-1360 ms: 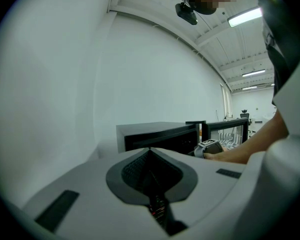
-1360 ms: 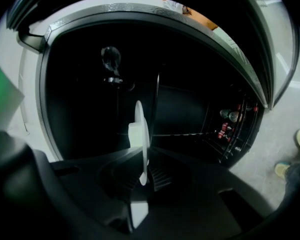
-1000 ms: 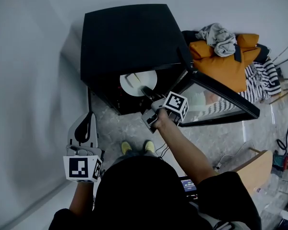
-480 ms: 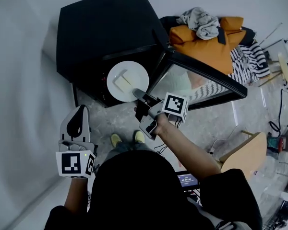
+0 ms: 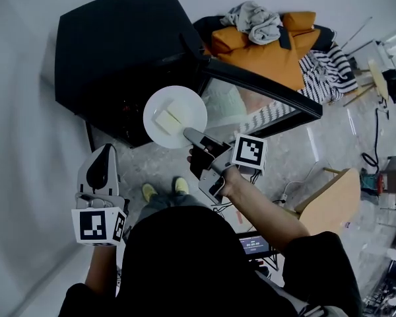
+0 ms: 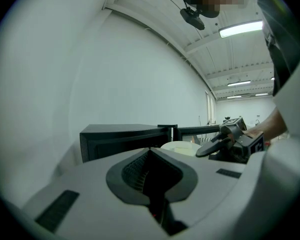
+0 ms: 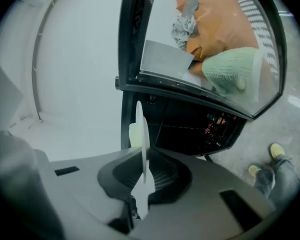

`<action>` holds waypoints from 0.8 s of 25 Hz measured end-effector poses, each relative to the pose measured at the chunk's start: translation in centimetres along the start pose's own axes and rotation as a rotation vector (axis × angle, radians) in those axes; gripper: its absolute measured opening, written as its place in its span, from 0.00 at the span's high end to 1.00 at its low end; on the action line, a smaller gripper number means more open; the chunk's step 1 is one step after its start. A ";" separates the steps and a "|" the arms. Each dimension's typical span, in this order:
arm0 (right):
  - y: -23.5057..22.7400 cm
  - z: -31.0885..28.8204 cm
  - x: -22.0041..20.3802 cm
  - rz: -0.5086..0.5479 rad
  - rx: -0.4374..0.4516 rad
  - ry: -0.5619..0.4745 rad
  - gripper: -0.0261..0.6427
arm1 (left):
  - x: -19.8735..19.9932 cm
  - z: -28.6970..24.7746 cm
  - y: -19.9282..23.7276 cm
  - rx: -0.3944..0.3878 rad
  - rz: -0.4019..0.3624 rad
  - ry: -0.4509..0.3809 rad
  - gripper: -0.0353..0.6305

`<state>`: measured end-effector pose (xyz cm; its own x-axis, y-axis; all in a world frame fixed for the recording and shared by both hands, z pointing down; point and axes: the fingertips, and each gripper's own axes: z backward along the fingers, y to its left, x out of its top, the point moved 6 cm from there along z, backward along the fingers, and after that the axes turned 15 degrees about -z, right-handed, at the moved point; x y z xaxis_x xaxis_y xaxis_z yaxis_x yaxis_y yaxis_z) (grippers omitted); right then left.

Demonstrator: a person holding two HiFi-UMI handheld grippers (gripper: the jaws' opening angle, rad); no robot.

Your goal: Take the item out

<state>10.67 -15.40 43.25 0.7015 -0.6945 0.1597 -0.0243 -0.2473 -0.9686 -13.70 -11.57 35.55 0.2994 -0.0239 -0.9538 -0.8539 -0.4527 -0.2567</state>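
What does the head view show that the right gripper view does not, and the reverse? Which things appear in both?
Only the head view: the left hand-held gripper, held low and away from the black cabinet, and the white plate's full round top. Only the right gripper view: the plate's rim edge-on, clamped between the right hand-held gripper's jaws. Both: the plate with pale pieces on it, the open glass door, the orange cushion, a yellow shoe.

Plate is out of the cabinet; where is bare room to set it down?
The black cabinet top is bare, bordered by the wall and the open glass door. Bare floor lies between the cabinet front and the person's shoes. Crowded: the cushions and clothes behind the door, cables at right.
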 end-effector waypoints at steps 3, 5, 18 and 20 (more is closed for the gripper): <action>1.5 2.8 -0.2 0.004 0.016 -0.001 0.92 | 1.2 0.6 -0.8 0.000 -0.012 -0.010 0.94; 2.2 4.0 -0.3 0.012 0.022 -0.001 0.92 | 1.6 0.8 -1.0 0.003 -0.018 -0.015 0.94; 3.4 6.3 -1.1 0.054 0.014 -0.001 0.92 | 1.4 1.5 -0.1 0.005 -0.026 -0.018 0.94; 3.5 6.2 -1.1 0.058 0.010 -0.004 0.92 | 1.4 1.4 -0.3 -0.002 -0.023 -0.014 0.94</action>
<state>14.26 -11.32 38.49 0.7020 -0.7048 0.1022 -0.0583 -0.1998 -0.9781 -13.62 -10.20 34.07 0.3130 -0.0013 -0.9498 -0.8461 -0.4546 -0.2782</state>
